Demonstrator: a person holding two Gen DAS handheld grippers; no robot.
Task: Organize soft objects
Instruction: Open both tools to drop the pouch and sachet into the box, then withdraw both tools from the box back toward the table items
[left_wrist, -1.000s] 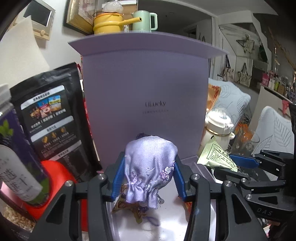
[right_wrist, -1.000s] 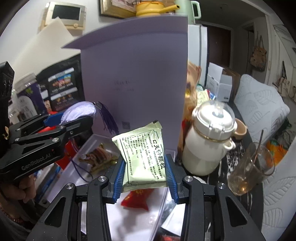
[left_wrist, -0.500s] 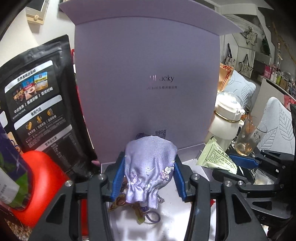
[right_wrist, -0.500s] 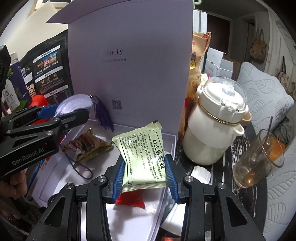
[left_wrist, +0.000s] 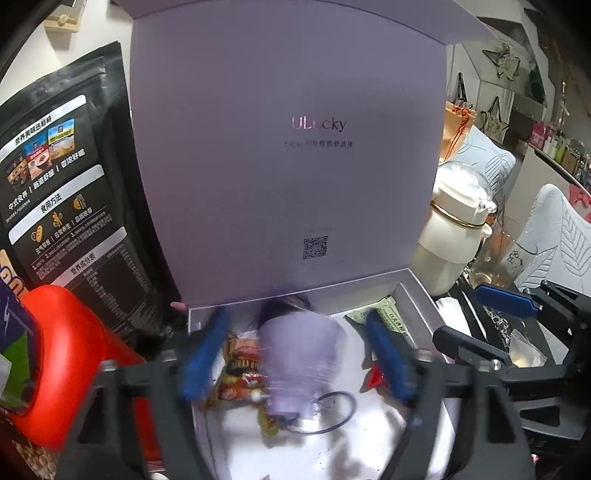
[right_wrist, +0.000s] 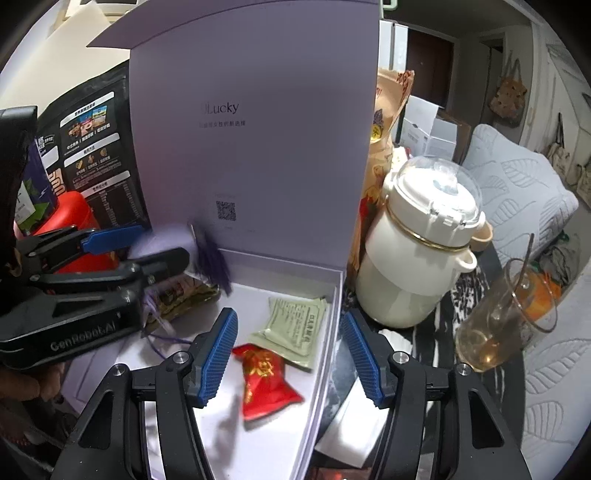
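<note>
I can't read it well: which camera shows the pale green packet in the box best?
The right wrist view: the green packet lies flat and unobstructed beside the red packet. In the left wrist view only a sliver shows behind a gripper finger.

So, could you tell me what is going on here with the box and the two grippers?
A person is sorting soft items into an open lilac cardboard gift box with a handheld gripper in each hand. The left gripper is opening around a blurred lilac satin drawstring pouch, which sits over the box between blue pads that no longer press it. The right gripper is opening too; the pale green paper sachet lies flat in the box beside a red foil sweet wrapper.
</note>
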